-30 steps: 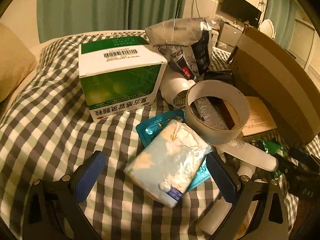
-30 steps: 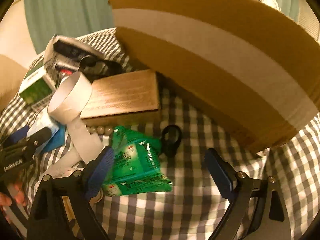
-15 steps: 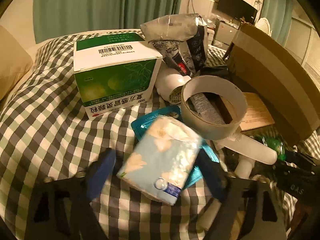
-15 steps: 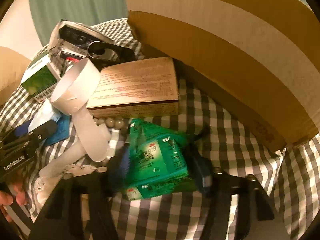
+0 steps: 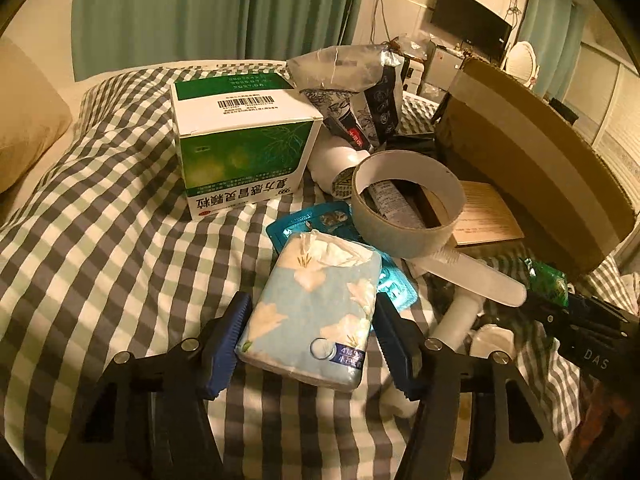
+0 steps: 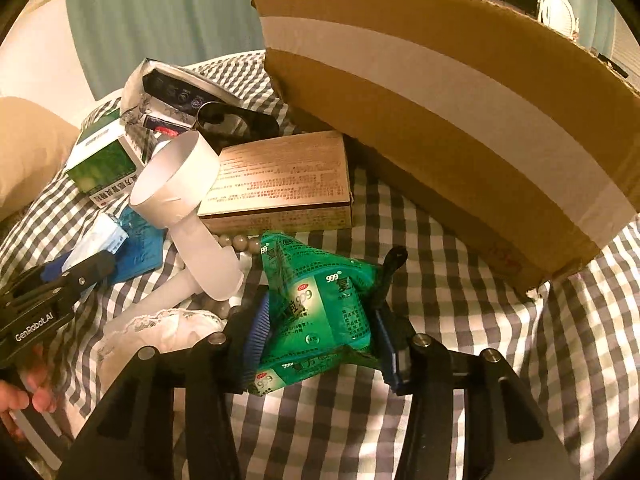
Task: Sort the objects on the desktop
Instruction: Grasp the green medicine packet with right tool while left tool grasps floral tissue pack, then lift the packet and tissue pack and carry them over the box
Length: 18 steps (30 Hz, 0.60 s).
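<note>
A pale blue tissue pack with white flowers lies on the checked bedspread. It sits between the blue pads of my left gripper, whose jaws are closing, and both pads touch its sides. In the right wrist view, a bundle of green medicine sachets bulges between the pads of my right gripper. Those jaws are closing too and press on the bundle.
Behind the tissue pack stand a green-and-white medicine box, a tape roll, a white comb and a silver bag. A big cardboard box fills the right. A flat brown box and a bead string lie near the sachets.
Both grippers have narrowed from wide open onto their objects. The left one moved forward around the tissue pack. The green sachets now stand squeezed and raised between the right pads.
</note>
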{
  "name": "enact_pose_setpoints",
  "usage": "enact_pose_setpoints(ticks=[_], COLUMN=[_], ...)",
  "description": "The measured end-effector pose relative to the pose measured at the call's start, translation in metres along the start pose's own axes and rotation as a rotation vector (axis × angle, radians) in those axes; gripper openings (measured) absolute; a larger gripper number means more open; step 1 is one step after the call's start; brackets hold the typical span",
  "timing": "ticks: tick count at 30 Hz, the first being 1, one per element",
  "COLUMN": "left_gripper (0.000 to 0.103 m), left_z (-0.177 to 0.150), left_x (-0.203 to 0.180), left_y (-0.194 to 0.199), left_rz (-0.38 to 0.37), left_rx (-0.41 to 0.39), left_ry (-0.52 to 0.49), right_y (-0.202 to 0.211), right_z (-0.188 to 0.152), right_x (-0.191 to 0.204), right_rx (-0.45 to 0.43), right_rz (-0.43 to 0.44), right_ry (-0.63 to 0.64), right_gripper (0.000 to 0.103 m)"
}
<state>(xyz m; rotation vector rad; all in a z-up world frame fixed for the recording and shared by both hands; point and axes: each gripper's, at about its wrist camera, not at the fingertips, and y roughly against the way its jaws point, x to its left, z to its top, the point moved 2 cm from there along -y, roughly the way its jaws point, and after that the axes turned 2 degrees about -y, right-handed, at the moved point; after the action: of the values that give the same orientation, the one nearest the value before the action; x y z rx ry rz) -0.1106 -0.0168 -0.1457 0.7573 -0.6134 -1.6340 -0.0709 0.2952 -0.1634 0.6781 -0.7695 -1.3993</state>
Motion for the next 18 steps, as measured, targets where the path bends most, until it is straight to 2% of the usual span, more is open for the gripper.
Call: enact_pose_setpoints(ticks=[5,18], left_gripper=[0.063,0.063], left_z=[-0.004,-0.015], left_x=[0.003,-0.02], left_y=[0.004,0.022], left_rz=[0.001,-0.031], left_rx=[0.007,-0.007], left_ry=[-0.02,-0.036], right_y=[0.005,0.027], right_z=[0.004,-0.005], right_x=[0.0,0.004], right_rx=[-0.005,-0.021], right_rz=[-0.002,-0.006], right_ry=[-0.003,0.037], right_gripper=[0.047,0.046])
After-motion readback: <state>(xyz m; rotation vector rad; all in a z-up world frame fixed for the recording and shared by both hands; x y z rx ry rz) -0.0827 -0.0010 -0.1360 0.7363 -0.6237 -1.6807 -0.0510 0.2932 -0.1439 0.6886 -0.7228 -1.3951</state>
